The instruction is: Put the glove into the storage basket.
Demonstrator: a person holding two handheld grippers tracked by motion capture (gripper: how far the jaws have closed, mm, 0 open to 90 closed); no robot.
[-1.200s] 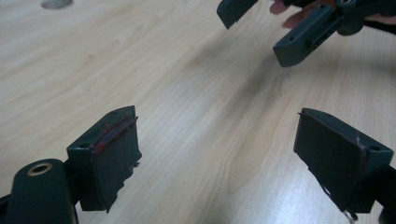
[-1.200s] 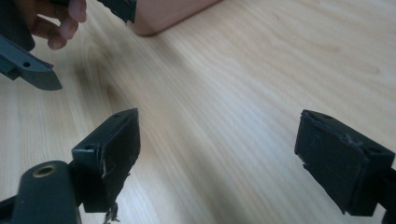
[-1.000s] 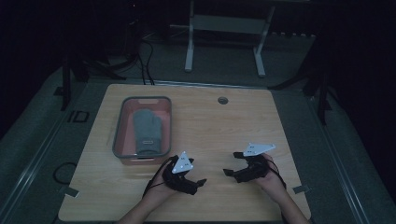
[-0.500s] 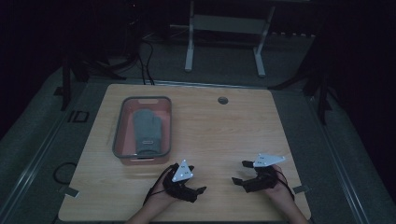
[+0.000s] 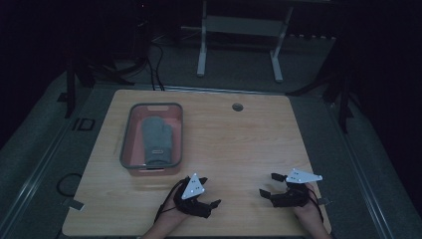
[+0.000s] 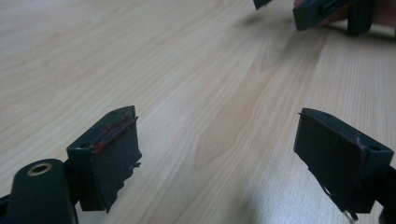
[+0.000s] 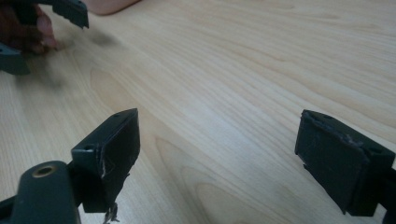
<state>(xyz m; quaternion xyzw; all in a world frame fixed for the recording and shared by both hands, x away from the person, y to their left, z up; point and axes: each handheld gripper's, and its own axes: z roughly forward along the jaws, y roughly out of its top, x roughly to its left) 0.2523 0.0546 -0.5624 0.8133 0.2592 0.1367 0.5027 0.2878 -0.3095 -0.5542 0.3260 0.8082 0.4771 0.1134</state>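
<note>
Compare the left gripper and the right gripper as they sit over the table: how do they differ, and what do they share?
The left gripper is nearer the pink bin holding the grey mitten; the right gripper is nearer the table's right edge. The left gripper's grey plate stands tilted up; the right gripper's lies flatter. Both have jaws open and empty, pointing toward each other.

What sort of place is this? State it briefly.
Probably a dim lab or recording room: a wooden table with a cable hole, cables on the floor, a metal stand, and handheld left gripper and right gripper.
</note>
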